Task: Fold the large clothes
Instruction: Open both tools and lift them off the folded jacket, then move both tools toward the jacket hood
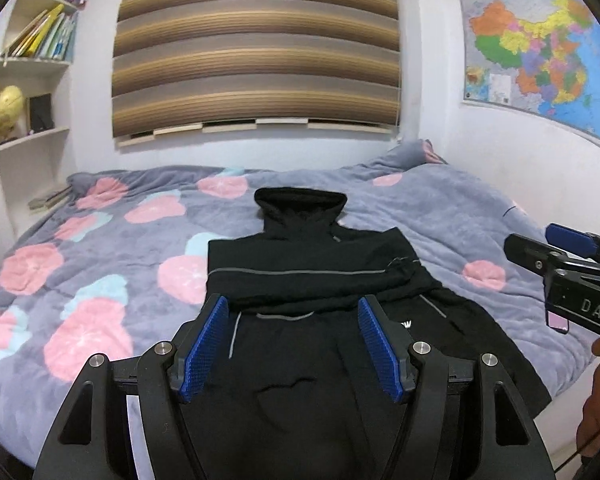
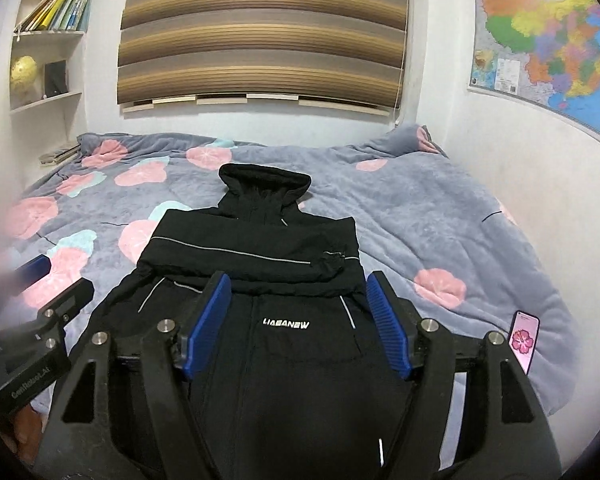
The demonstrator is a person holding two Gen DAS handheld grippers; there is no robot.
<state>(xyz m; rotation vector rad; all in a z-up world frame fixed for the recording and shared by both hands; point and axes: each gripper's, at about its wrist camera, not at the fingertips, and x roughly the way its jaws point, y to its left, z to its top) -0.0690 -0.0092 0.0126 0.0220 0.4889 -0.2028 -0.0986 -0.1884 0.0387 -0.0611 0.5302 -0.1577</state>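
Note:
A black hooded jacket (image 1: 300, 264) lies flat on the bed, hood toward the far wall, both sleeves folded across the chest. It also shows in the right wrist view (image 2: 256, 248), with a white chest logo (image 2: 286, 324). My left gripper (image 1: 294, 344) is open and empty, held above the jacket's lower left part. My right gripper (image 2: 298, 320) is open and empty above the jacket's lower middle. The right gripper also shows at the right edge of the left wrist view (image 1: 540, 248), and the left gripper at the left edge of the right wrist view (image 2: 56, 280).
The bed carries a grey-blue quilt (image 1: 100, 264) with pink flowers. A phone (image 2: 525, 340) with a pink flower case lies on the quilt right of the jacket. A bookshelf (image 1: 32, 80) stands at far left, a striped blind (image 1: 256, 48) and a wall map (image 1: 540, 48) behind.

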